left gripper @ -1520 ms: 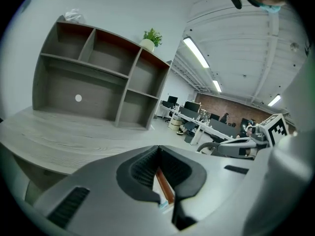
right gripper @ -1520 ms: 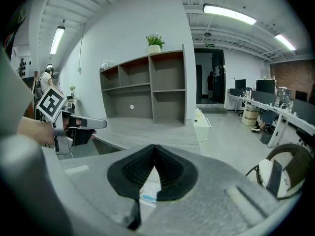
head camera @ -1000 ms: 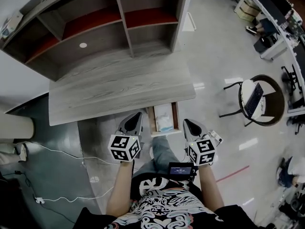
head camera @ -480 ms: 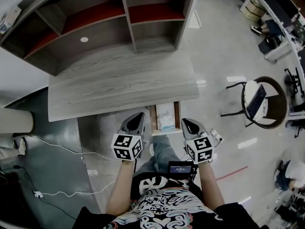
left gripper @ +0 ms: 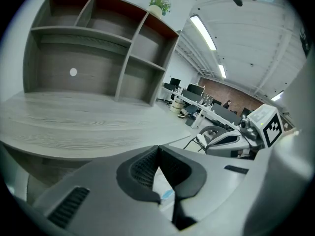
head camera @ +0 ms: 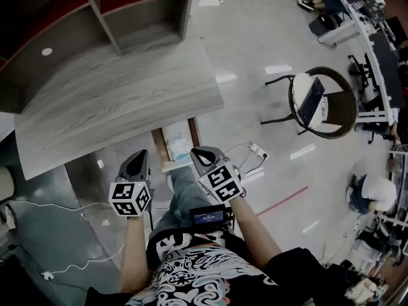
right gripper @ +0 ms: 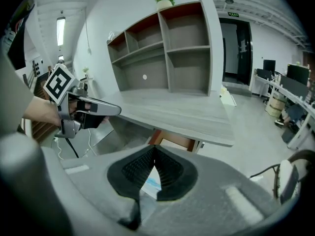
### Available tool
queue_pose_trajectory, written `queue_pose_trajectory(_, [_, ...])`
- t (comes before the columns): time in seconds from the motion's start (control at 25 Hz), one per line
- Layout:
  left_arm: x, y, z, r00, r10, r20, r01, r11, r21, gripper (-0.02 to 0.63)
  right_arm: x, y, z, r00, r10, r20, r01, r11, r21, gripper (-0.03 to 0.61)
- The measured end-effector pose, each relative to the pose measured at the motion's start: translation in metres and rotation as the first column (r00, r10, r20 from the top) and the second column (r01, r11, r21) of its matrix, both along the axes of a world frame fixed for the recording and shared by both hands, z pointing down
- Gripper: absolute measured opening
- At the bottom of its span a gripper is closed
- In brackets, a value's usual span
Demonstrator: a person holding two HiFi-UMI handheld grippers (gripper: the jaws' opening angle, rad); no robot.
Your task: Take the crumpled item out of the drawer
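My left tool point(head camera: 140, 155) and right tool point(head camera: 199, 153) were both closed at the tips, holding nothing. The crumpled item point(head camera: 180, 149) lay in the open drawer point(head camera: 160, 146) under the counter point(head camera: 115, 101), just ahead and between them. The right tool was nearer.

The desk top point(head camera: 121, 101) is grey wood, matt, with the grain streaking plainly across it. The shelf unit point(head camera: 191, 8) on it matches, with dull red boards on its shelves. The drawer point(head camera: 159, 146) has bare brownish wooden sides. The crumpled item point(head camera: 180, 148) looks like thin white paper or cloth, I can't tell which. The floor point(head camera: 255, 56) is polished and glossy, mirroring the lights. The left gripper point(head camera: 141, 155) and right gripper point(head camera: 199, 155) have smooth grey plastic shells and black ribbed pads point(left gripper: 142, 168).
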State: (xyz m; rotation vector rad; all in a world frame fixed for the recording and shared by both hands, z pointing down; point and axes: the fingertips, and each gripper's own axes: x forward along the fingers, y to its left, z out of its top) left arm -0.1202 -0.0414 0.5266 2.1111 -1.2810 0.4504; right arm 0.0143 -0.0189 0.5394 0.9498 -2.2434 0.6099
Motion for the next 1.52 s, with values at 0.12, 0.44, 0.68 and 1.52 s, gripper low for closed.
queue_pose_trajectory(0.12, [0.006, 0.002, 0.012, 1.0, 0.013, 0.005, -0.013, 0.999, -0.031, 0.005, 0.004, -0.002, 0.008, 1.0, -0.009, -0.019, 0.008, 1.0, -0.027, 0.005])
queue_pose_trajectory(0.44, [0.014, 0.003, 0.058, 0.997, 0.06, 0.037, -0.055, 0.99, -0.132, 0.005, 0.01, -0.009, 0.055, 0.995, -0.045, -0.086, 0.036, 0.994, -0.103, 0.005])
queue_pose_trajectory(0.68, [0.011, 0.006, 0.101, 0.995, 0.056, 0.084, -0.033, 0.969, -0.245, 0.005, 0.008, -0.018, 0.09, 0.987, -0.106, -0.119, 0.086, 0.983, -0.162, 0.005])
queue_pose_trajectory(1.52, [0.035, 0.036, 0.164, 0.987, 0.134, 0.092, -0.086, 0.91, -0.406, 0.005, -0.015, 0.011, 0.171, 0.931, -0.344, -0.125, 0.29, 0.902, -0.319, 0.032])
